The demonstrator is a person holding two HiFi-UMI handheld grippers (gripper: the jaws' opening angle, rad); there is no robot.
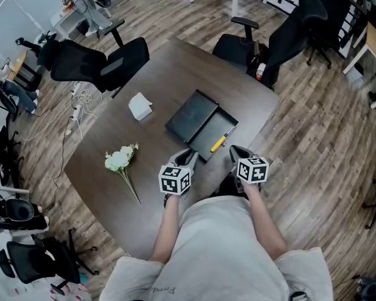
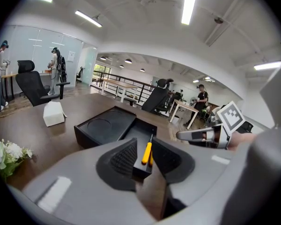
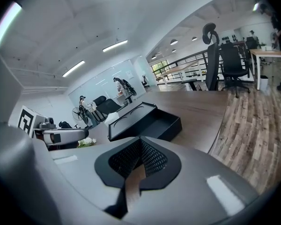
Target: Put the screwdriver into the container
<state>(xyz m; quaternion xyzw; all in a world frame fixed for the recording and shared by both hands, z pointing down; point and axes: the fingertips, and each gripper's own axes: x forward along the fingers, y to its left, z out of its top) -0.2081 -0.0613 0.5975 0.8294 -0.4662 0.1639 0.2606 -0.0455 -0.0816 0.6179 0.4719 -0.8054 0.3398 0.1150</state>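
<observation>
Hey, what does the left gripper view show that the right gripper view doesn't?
Only the left gripper view shows the yellow-handled screwdriver, lying in the container's open tray, and the right gripper. Only the right gripper view shows the left gripper and the wood floor. Both show the black container and the white flowers.

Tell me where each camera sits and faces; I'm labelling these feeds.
Head view: on the person's head, steeply down at the table; forearms, left gripper, right gripper show.
Left gripper view: on that gripper, past open jaws at the screwdriver in the container.
Right gripper view: on that gripper, past shut jaws.
All share the container.
</observation>
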